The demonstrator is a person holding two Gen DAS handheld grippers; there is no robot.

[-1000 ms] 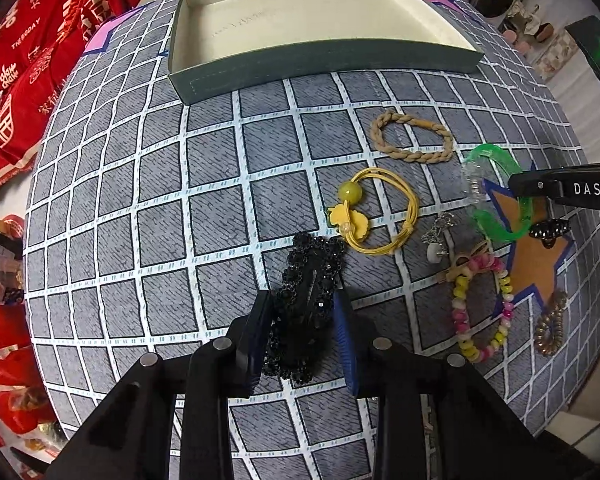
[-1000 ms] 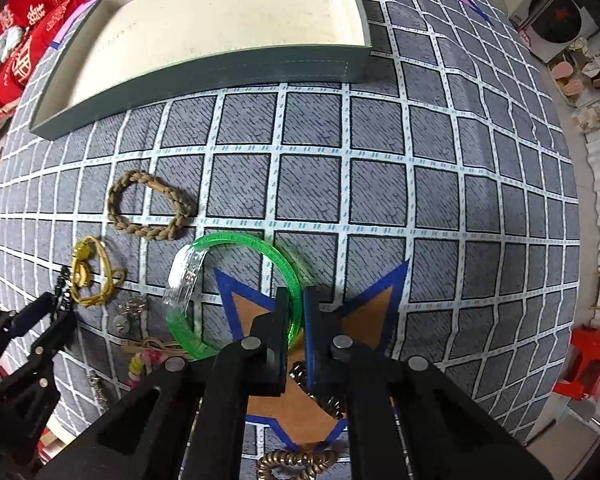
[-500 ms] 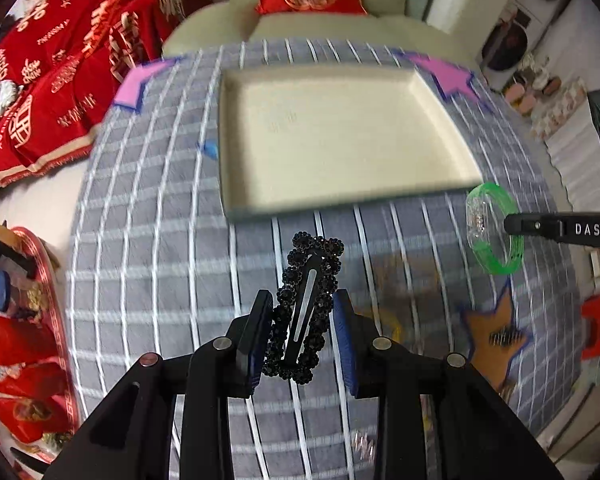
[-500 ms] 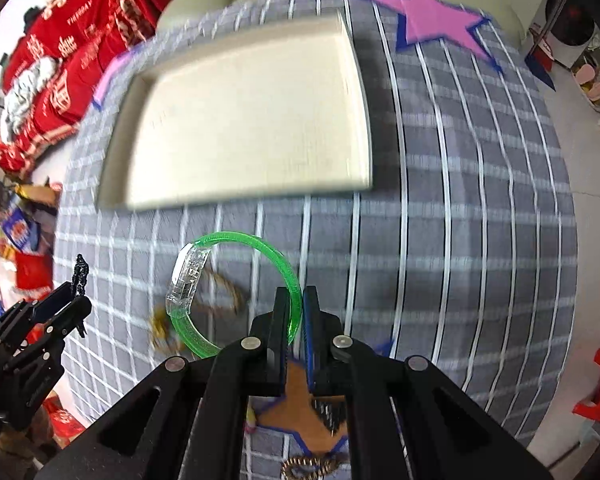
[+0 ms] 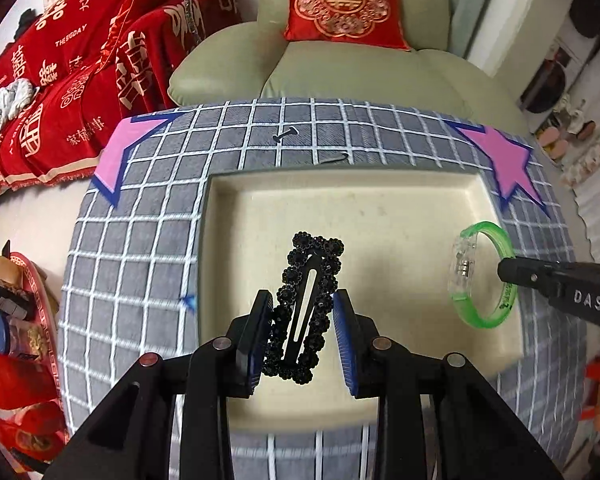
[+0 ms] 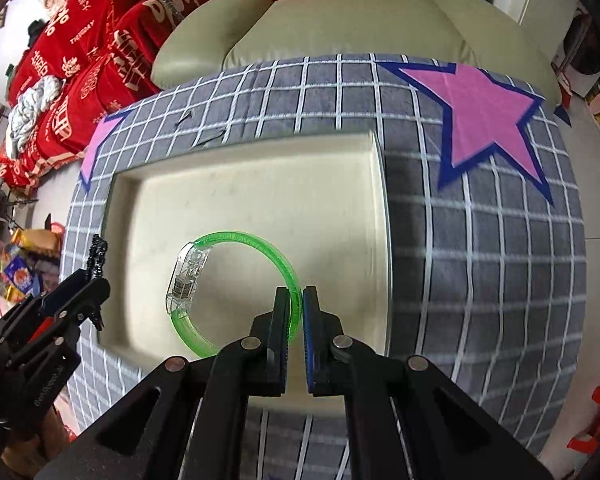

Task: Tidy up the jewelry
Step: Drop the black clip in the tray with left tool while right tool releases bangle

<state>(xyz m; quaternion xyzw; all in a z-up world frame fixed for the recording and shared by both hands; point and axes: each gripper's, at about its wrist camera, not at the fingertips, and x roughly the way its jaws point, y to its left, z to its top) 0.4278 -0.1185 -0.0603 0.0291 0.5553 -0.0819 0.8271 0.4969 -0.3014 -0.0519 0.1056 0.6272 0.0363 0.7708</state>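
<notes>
1. Since the earlier frames, I see both hand-held grippers carried from the scattered jewelry to a position above the tray, each with its item lifted off the surface.
2. Surface: grey cloth with a white grid and pink stars, in front of a pale green armchair.
3. Tray: cream, shallow, lying on the cloth; I see nothing resting on its floor.
4. Left hand-held gripper: clenched on the black beaded hair clip, which is held by its long sides over the tray's middle.
5. Right hand-held gripper: pinched tight on the band of the green bangle, which hangs over the tray; its clear clasp points away from the fingers.
</notes>
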